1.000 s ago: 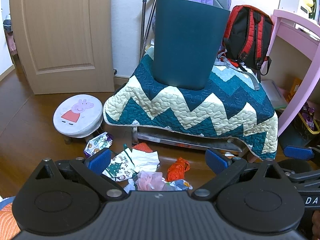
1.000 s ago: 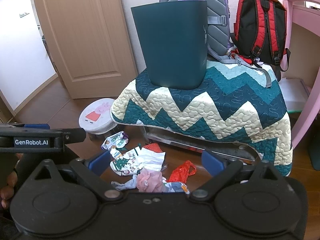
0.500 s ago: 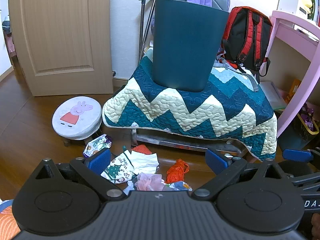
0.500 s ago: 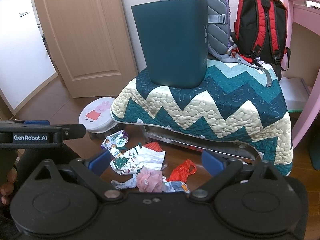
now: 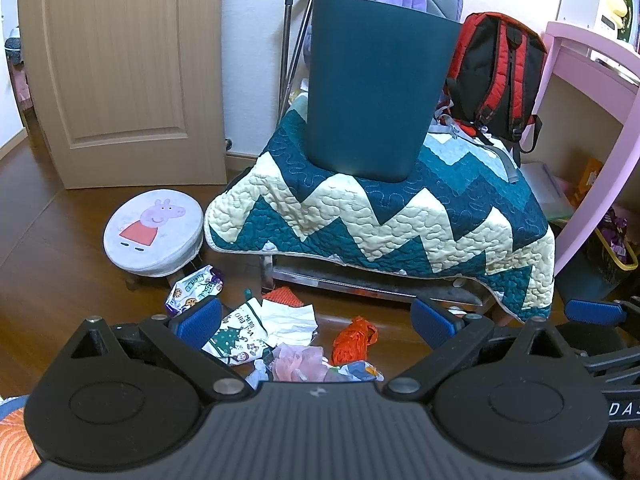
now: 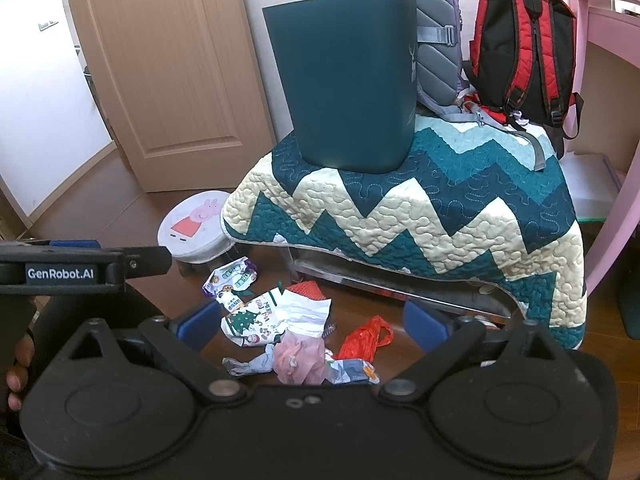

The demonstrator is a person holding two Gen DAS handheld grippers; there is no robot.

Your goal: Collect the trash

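Note:
A pile of trash lies on the brown floor in front of a quilt-covered bench: a white Christmas-print wrapper [image 5: 256, 330] [image 6: 264, 316], an orange plastic bag [image 5: 354, 340] [image 6: 366, 338], a pink crumpled piece [image 5: 298, 364] [image 6: 300, 360], and a cookie packet [image 5: 196, 288] [image 6: 232, 276]. A dark teal bin [image 5: 376, 88] [image 6: 346, 84] stands upright on the quilt [image 5: 400, 216] [image 6: 420, 208]. My left gripper [image 5: 316, 320] hangs open above the pile, holding nothing. My right gripper [image 6: 312, 320] is open too, also above the pile.
A round cartoon-pig stool [image 5: 154, 232] [image 6: 196, 226] stands left of the bench. A red-and-black backpack [image 5: 496, 80] [image 6: 524, 56] and a grey-purple backpack [image 6: 400, 0] lean behind the bin. A wooden door [image 5: 120, 68] is at the left, a pink desk [image 5: 592, 112] at the right.
The left wrist view has pulled back slightly, so the bench and trash sit a little lower and farther. The right gripper has barely moved. Both stay open.

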